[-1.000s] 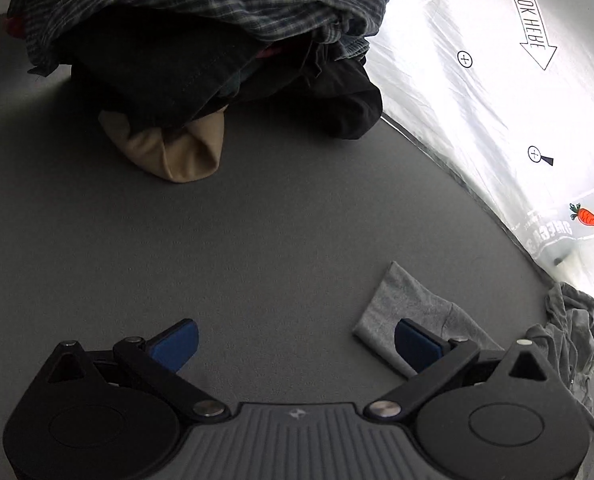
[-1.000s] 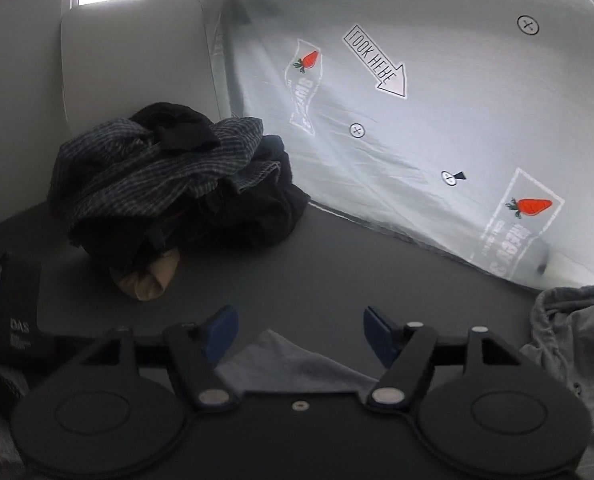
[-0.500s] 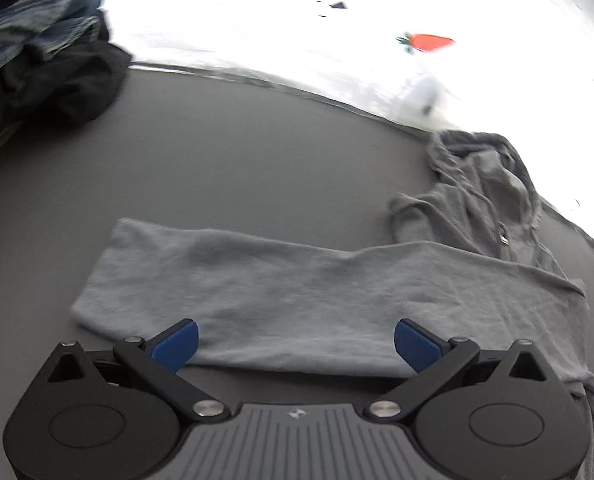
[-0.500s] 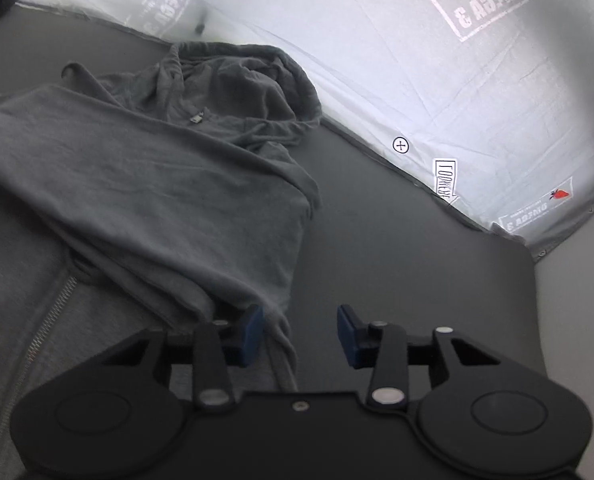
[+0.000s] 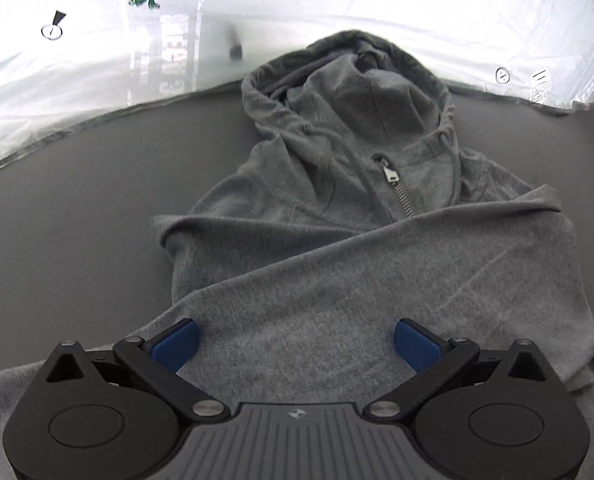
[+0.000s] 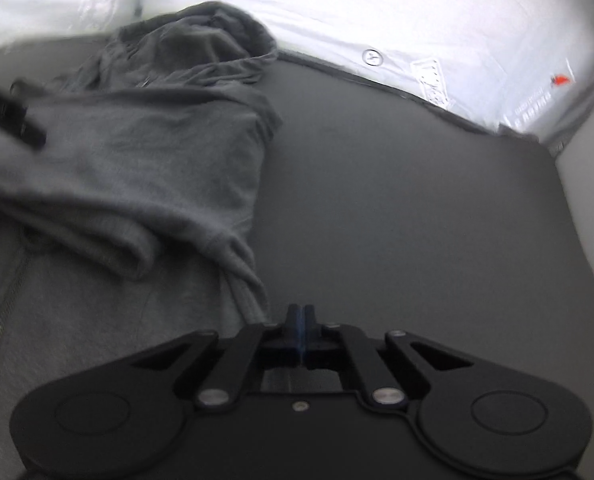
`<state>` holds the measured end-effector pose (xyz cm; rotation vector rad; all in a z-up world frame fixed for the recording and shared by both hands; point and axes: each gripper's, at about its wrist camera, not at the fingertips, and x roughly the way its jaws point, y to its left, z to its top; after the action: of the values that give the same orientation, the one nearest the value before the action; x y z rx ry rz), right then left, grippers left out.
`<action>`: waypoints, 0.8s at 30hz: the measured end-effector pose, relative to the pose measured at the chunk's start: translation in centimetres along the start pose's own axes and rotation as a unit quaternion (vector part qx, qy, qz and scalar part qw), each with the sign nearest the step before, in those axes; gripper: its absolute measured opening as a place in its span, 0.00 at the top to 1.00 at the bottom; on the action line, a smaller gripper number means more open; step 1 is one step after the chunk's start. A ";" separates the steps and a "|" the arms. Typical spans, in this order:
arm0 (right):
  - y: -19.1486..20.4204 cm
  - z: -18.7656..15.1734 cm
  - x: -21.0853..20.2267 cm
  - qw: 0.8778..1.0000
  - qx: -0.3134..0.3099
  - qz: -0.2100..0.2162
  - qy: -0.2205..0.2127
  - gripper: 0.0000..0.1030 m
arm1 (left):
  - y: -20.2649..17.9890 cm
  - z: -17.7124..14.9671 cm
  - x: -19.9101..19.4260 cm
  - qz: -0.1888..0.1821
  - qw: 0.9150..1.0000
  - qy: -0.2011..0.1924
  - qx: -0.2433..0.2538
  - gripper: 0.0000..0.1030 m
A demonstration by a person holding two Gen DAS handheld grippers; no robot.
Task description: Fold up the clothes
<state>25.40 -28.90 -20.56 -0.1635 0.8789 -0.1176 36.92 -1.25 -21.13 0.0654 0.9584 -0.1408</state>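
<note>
Grey hoodie (image 5: 377, 264), one (sleeve folded across), lay on one mat (image 6: 397, 200); left gripper (image 5: 295, 342) gaped wide, right gripper (image 6: 297, 332) was closed, grip unclear.

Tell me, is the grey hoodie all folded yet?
Not yet. One sleeve of the grey zip-up hoodie already lies folded across its chest. The right claw is shut at the fabric's edge; whether it pinches cloth is unclear. The left claw is open over the sleeve. The hood and body remain unfolded.

Bare mat (image 6: 397, 208) right of hoodie (image 6: 129, 168); plastic sheet (image 6: 377, 12) blocks behind.
</note>
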 end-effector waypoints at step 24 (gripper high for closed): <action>-1.3 14.1 10.2 0.982 0.139 0.112 -0.059 0.96 | 0.2 -1.4 0.1 -0.006 0.999 -0.040 0.001 0.00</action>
<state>42.71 -30.55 -19.19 0.1871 0.7488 -0.0199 35.87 -0.87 -22.03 0.0558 0.8793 -0.1535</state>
